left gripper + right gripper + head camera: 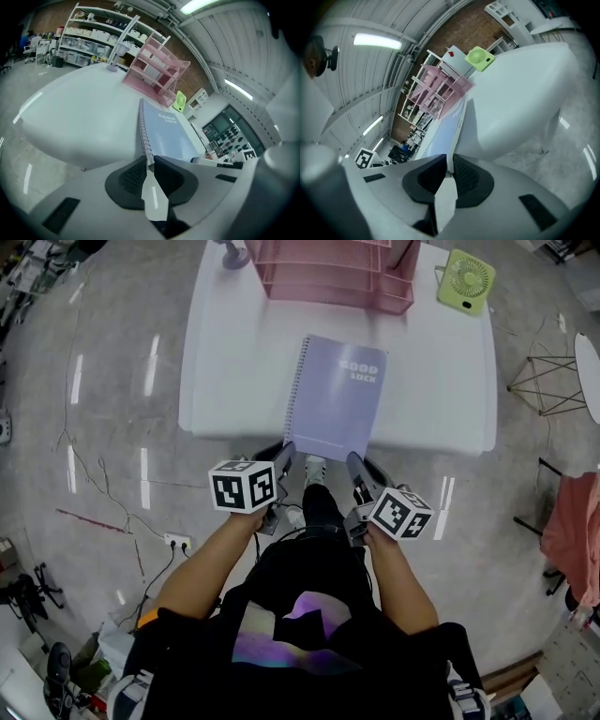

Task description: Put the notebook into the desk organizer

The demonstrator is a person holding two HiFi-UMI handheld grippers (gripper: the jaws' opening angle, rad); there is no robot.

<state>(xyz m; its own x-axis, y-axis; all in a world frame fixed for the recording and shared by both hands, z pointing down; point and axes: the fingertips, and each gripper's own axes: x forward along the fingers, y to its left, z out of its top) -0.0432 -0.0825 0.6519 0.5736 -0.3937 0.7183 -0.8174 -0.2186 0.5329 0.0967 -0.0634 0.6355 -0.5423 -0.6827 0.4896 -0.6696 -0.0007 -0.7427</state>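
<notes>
A lavender spiral notebook [336, 395] lies on the white table [225, 352], its near edge hanging over the table's front edge. My left gripper [285, 452] is shut on the notebook's near left corner, at the wire spiral [145, 140]. My right gripper [354, 461] is shut on the near right corner, and the cover [449, 129] runs away edge-on between its pads. The pink wire desk organizer [333, 273] stands at the table's far side, beyond the notebook [166, 129].
A green desk fan [466, 280] sits on the table's right rear corner. A small lamp base [234, 256] stands left of the organizer. The person's legs and shoes [315, 470] are below the table's front edge. A wire stool [548, 381] and cables [103, 484] are on the floor.
</notes>
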